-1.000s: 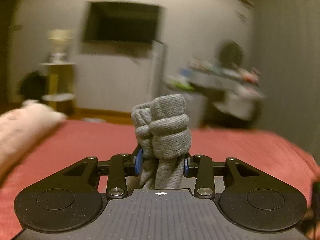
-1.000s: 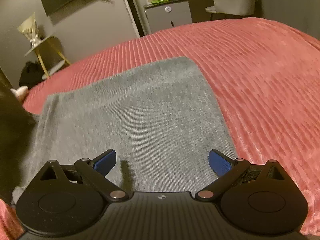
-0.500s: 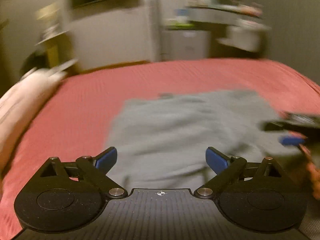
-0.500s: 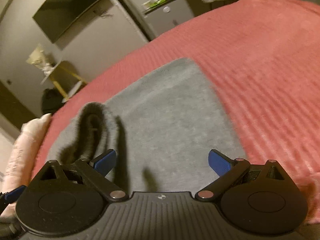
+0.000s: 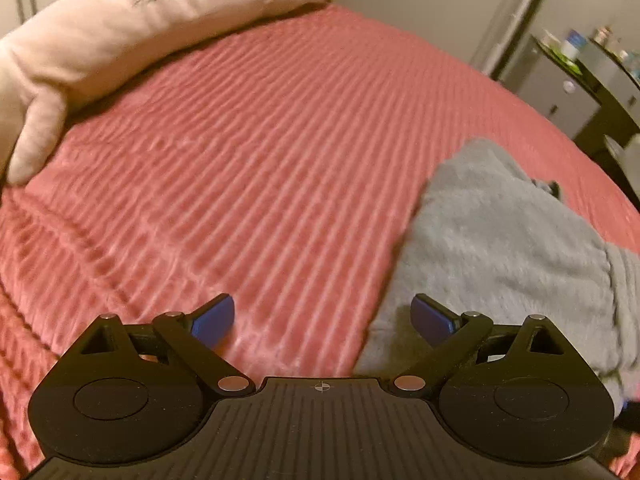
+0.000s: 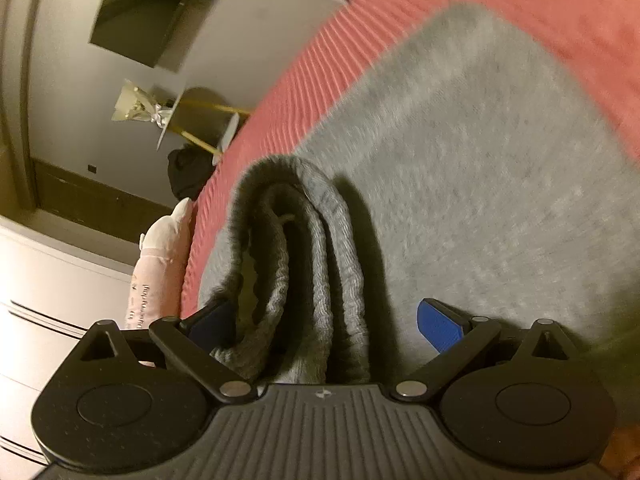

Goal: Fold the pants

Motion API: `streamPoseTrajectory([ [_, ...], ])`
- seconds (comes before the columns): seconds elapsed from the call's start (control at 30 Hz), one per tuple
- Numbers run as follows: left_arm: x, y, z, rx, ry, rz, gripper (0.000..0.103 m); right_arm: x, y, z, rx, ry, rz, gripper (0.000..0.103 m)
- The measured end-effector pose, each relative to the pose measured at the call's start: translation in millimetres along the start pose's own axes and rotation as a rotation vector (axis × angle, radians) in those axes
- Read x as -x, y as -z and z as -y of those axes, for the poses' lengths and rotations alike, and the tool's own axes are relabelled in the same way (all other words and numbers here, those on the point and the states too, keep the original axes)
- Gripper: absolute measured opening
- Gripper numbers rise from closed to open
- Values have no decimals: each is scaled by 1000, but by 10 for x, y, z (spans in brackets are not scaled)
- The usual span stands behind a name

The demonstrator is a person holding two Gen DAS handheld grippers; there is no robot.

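Grey knit pants [image 5: 500, 248] lie flat on the red ribbed bedspread [image 5: 240, 160], at the right of the left wrist view. My left gripper [image 5: 322, 318] is open and holds nothing; it hangs over the bedspread with its right fingertip [image 5: 430, 314] above the pants' near-left edge. In the right wrist view the pants [image 6: 480, 160] spread out ahead. A thick looped fold of the pants [image 6: 316, 240] stands up between the jaws of my right gripper [image 6: 326, 322]. That gripper is open: the fold rests against the left pad and stays apart from the right pad.
A pale pink pillow [image 5: 120, 20] lies at the bed's far left. A grey cabinet [image 5: 560, 92] with bottles stands beyond the bed at the right. The right wrist view, rolled, shows a wall screen [image 6: 148, 12], a small side table [image 6: 200, 116] and white drawers [image 6: 60, 300].
My left gripper let go of the bunched grey fabric, opened wide and swung down and left over the bed. My right gripper rolled, and the looped fold now stands between its jaws.
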State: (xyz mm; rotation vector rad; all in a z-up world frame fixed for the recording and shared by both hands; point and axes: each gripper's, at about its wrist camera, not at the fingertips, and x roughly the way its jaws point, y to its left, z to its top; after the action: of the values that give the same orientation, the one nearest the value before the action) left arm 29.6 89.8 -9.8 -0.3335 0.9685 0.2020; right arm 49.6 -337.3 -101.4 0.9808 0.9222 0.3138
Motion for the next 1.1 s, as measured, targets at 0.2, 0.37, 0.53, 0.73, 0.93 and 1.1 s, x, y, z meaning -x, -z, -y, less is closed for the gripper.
streamPoseTrajectory([
  [0.2,-15,67,106,-117,104,-8,98,40,-20,237,-194,-186,25,99],
  [0.37,-115,62,164,-134,126,-43,98,-84,-5,98,-152,-170,-25,99],
  [0.53,-147,53,74,-84,151,-54,98,-425,12,-190,-64,-49,-94,88],
  [0.73,-53,92,109,-114,155,-26,98,-599,57,-287,-77,-27,-93,65],
  [0.93,55,119,118,-123,180,7,98,-573,117,-879,120,73,-60,42],
  [1.1,219,215,174,-194,292,53,98,-374,-39,-1477,137,-85,32,39],
])
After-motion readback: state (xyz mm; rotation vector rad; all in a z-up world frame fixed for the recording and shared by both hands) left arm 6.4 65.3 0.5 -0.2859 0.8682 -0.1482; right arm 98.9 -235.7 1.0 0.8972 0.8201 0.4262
